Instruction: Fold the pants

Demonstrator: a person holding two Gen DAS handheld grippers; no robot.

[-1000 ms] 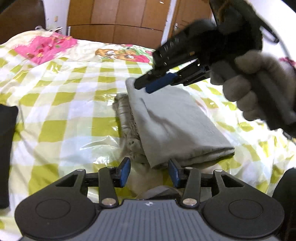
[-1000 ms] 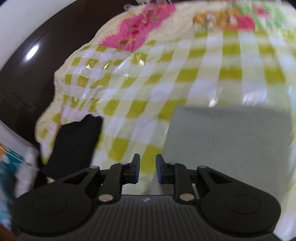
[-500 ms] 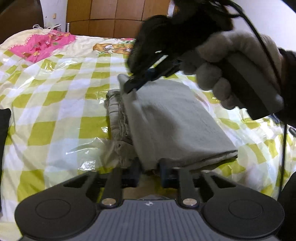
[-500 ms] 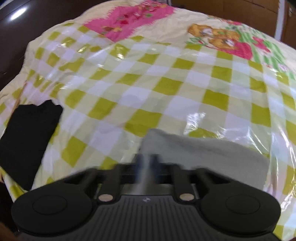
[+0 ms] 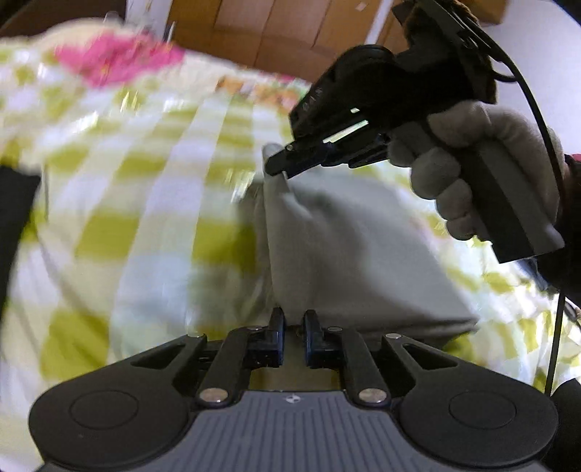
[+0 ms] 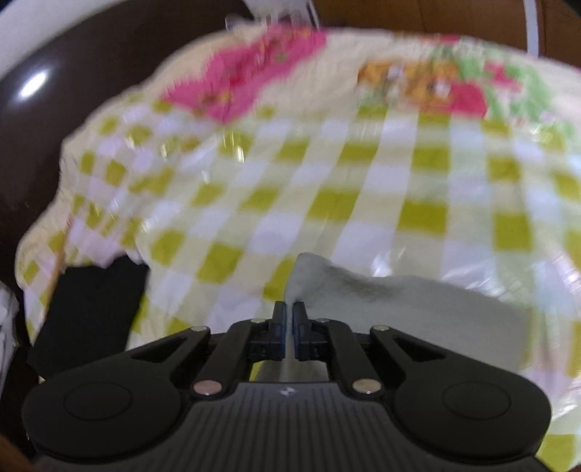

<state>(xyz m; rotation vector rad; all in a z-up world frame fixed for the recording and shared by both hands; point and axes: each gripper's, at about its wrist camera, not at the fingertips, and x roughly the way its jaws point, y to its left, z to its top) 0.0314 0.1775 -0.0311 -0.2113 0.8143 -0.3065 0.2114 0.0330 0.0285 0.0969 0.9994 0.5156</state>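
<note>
The grey pants (image 5: 348, 250) lie partly folded on the checked bed cover (image 5: 138, 232). My left gripper (image 5: 292, 319) is shut on the near edge of the pants. My right gripper (image 5: 277, 169), seen from the left wrist view in a gloved hand, is shut on the far corner and holds it raised off the bed. In the right wrist view the right gripper (image 6: 289, 312) pinches that pale grey corner (image 6: 308, 270), with the rest of the pants (image 6: 417, 308) trailing to the right. Both views are blurred by motion.
A folded black garment (image 6: 87, 308) lies at the left edge of the bed and also shows in the left wrist view (image 5: 14, 218). Pink and cartoon prints (image 6: 254, 69) mark the far end. Wooden cabinets (image 5: 276, 32) stand behind the bed.
Both grippers closed on the pants: the left on the near edge, the right on the far corner. Both now lift the left side of the cloth off the bed.
</note>
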